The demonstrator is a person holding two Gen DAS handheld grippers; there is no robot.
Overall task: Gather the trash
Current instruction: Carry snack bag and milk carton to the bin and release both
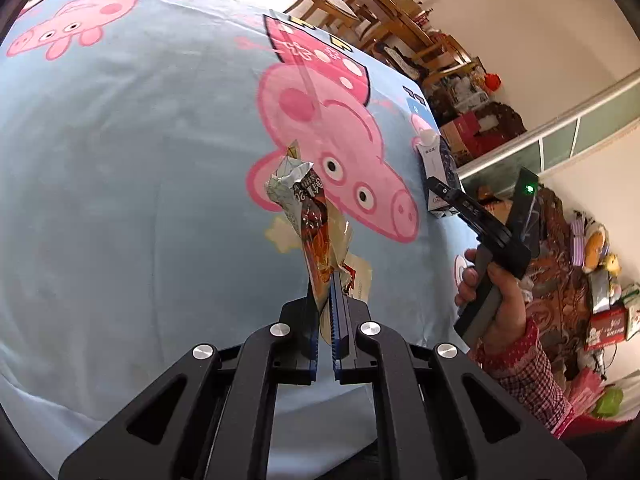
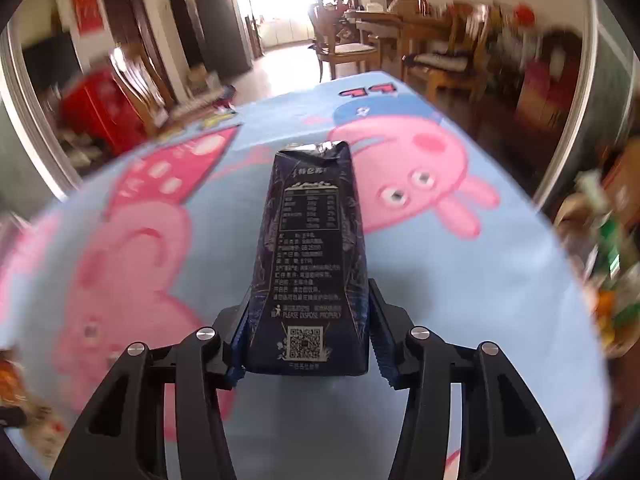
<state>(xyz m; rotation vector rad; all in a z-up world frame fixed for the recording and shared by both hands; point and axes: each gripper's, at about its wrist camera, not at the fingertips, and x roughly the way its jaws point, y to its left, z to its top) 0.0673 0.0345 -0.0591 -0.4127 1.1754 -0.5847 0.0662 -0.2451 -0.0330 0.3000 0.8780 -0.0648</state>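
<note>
Low in the left wrist view, the left claw (image 1: 325,300) is clenched on a crumpled snack wrapper (image 1: 310,224) that sticks up mid-frame above the pig-print blanket (image 1: 120,184). In the right wrist view, the right claw (image 2: 306,320) grips a dark milk carton (image 2: 310,256) at centre; wooden chairs (image 2: 344,46) stand beyond.

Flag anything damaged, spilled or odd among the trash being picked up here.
No spill shows. The snack wrapper in the left hand-held gripper is torn open and crumpled at its top. The dark carton, held by the right hand-held gripper, has a dented, creased top edge.
</note>
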